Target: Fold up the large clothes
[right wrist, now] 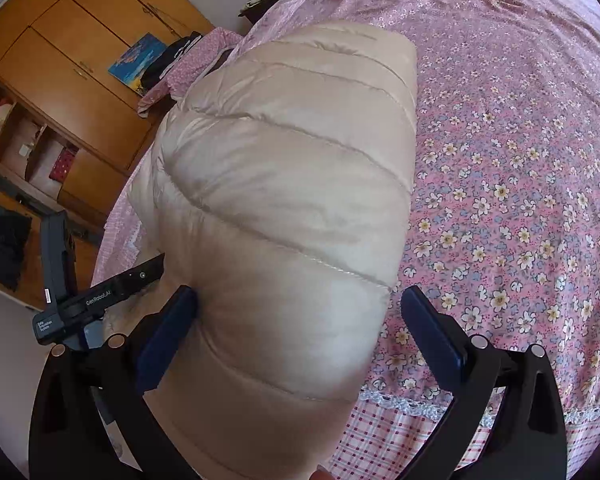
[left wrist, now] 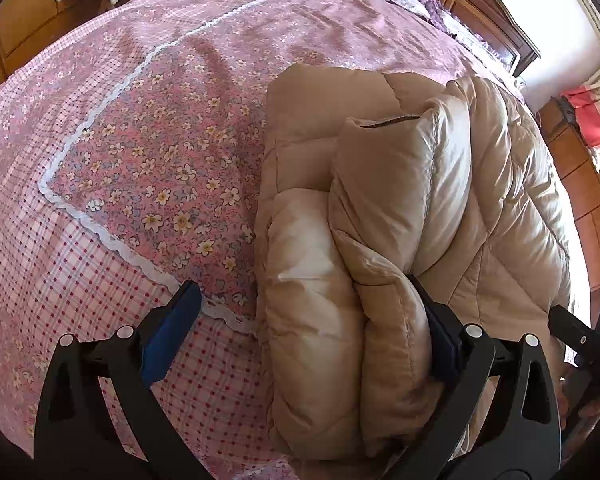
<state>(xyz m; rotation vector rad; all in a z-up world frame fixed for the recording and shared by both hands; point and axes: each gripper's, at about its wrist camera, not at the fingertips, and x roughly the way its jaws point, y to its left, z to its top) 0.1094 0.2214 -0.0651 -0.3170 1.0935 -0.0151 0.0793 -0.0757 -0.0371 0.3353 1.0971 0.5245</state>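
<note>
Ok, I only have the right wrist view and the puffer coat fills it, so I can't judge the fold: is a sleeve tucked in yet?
Observer: Yes. In the left wrist view a sleeve lies folded on top of the puffer coat.
Operator: And is the left gripper clamped on it?
Observer: No. The left gripper has its jaws wide open. One finger rests against the coat's folded edge and the other hangs over the floral bedspread.
</note>
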